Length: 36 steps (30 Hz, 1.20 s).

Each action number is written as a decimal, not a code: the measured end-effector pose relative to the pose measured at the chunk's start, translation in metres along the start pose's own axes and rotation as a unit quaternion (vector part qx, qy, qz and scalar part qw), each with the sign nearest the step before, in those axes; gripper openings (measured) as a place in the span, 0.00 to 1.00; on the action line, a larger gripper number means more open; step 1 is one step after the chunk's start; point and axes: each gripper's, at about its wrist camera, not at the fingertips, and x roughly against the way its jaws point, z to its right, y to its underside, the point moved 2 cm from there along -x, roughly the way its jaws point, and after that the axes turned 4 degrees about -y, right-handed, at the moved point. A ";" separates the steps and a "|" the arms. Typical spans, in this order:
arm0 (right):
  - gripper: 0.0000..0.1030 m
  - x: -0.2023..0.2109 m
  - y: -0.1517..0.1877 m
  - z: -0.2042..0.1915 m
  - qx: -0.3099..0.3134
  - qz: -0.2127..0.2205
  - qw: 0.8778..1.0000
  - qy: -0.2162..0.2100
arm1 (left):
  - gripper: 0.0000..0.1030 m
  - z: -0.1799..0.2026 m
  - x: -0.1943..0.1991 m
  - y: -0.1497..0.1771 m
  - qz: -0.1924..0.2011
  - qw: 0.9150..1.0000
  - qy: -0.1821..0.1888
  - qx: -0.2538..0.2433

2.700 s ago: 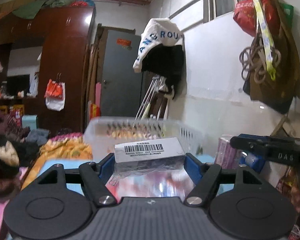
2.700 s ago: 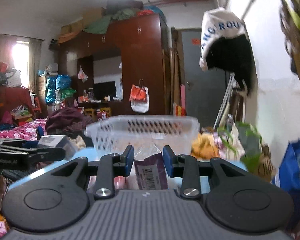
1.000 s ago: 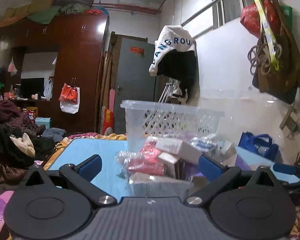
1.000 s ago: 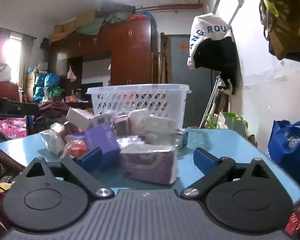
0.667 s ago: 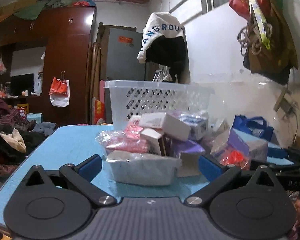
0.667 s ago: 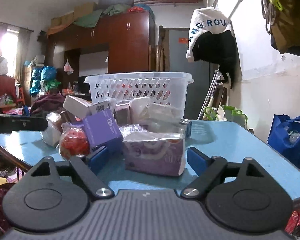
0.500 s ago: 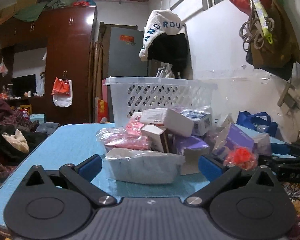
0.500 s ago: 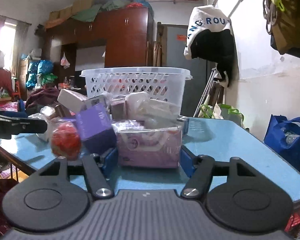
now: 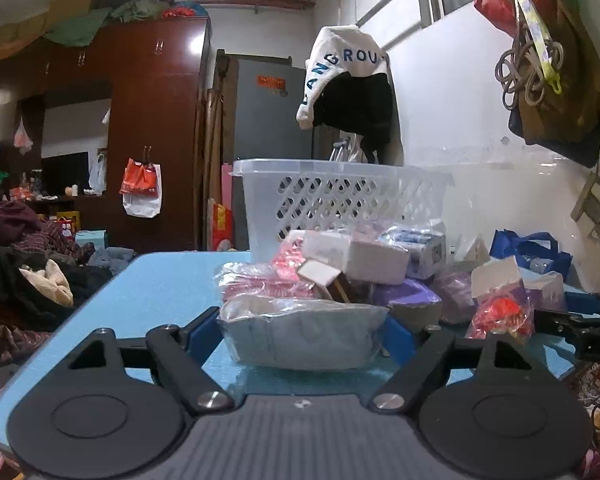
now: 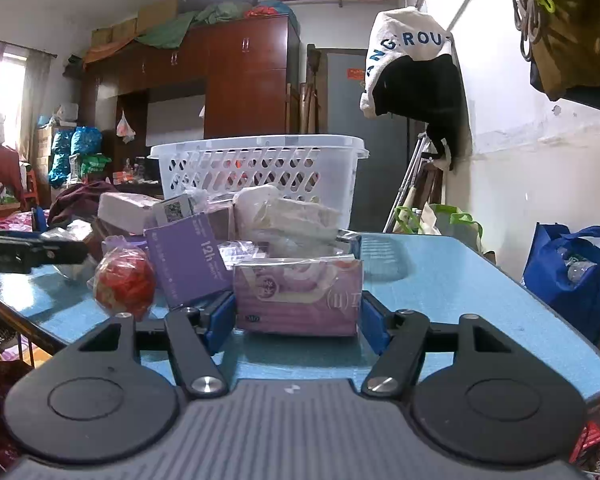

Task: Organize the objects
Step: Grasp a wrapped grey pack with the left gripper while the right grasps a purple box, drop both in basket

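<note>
- Here, the left gripper (image 9: pixel 302 330) sits low over the blue table (image 9: pixel 156 280), and its jaws have just been closing around a grey-white plastic-wrapped pack (image 9: pixel 300 332).
- Both blue pads (image 9: pixel 204 332) meet the ends of that pack, so the left gripper is clenched on it; the pack rests on the table at the near edge of the heap.
- The right gripper (image 10: pixel 298 320) has likewise just been closing, and its pads (image 10: pixel 220 318) now press both sides of a purple pack (image 10: pixel 298 298) that stands on the table.
- Behind both packs lies a heap of small boxes and wrapped packets (image 9: pixel 364 256), among them a purple box (image 10: pixel 188 260) leaning beside the purple pack.
- A red netted bundle (image 10: pixel 125 282) lies just to the left of that box in the right wrist view.
- A white slotted basket (image 10: pixel 260 172) stands on the table behind the heap.
- A white and black garment (image 9: pixel 348 92) hangs on the wall above the basket.
- A blue bag (image 10: pixel 572 272) sits beyond the table's right edge.
</note>
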 end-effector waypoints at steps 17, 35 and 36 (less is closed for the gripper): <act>0.65 0.013 -0.016 0.028 -0.023 0.020 0.999 0.025 | 0.83 -0.014 0.014 -0.023 0.038 0.998 0.026 0.038; 0.65 -0.065 -0.151 0.006 0.040 0.061 0.997 -0.038 | 0.82 0.019 -0.097 -0.176 0.006 0.999 0.041 0.013; 0.65 -0.079 -0.158 0.007 0.042 0.061 0.996 -0.041 | 0.82 0.020 -0.112 -0.183 -0.007 0.999 0.033 0.015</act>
